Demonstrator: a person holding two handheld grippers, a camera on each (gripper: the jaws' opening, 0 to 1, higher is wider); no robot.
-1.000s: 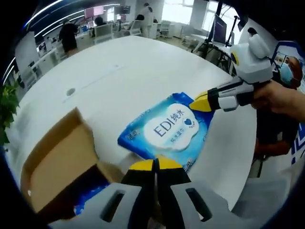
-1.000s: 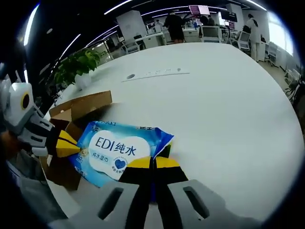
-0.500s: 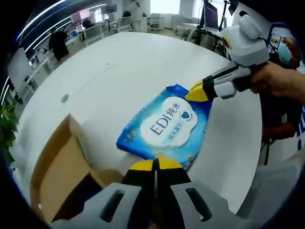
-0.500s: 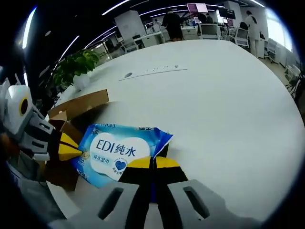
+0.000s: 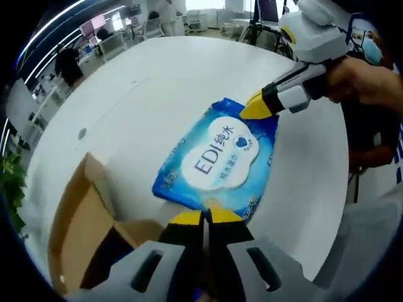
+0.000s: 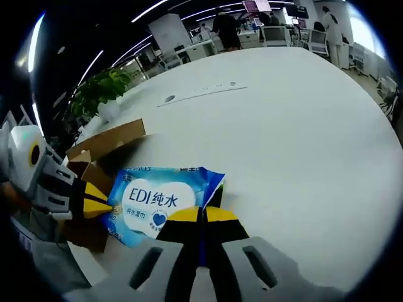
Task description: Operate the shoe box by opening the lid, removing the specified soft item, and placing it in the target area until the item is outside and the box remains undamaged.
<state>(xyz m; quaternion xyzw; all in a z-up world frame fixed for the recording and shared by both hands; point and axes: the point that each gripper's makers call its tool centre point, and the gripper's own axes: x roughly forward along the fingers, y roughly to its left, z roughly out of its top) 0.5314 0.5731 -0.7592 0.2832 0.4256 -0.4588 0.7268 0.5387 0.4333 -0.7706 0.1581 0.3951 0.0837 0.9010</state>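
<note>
Wipes pack (image 5: pixel 216 160), the soft item of the task, is already outside the shoe box (image 5: pixel 85 233) and hangs just over the white table (image 5: pixel 157 82), held at opposite ends by the two tools. The left tool (image 5: pixel 203 217) has its jaws pressed together on the near edge of the pack; the right tool (image 6: pixel 201 214) is likewise clamped on the pack's far corner, and in the left gripper view it comes in from the upper right with a person's hand (image 5: pixel 362 78) behind it.

The box sits beside the pack, at the table's edge, with its cardboard flaps folded open, so the opening and removal steps look finished. No damage to the box can be made out. What seems left is to lower the pack onto the table and let go; no marked target area is visible.

The pack is a flat, blue plastic pouch with a white label reading "EDI" followed by Chinese characters and a small dark heart. It sags slightly and looks pliable.
</note>
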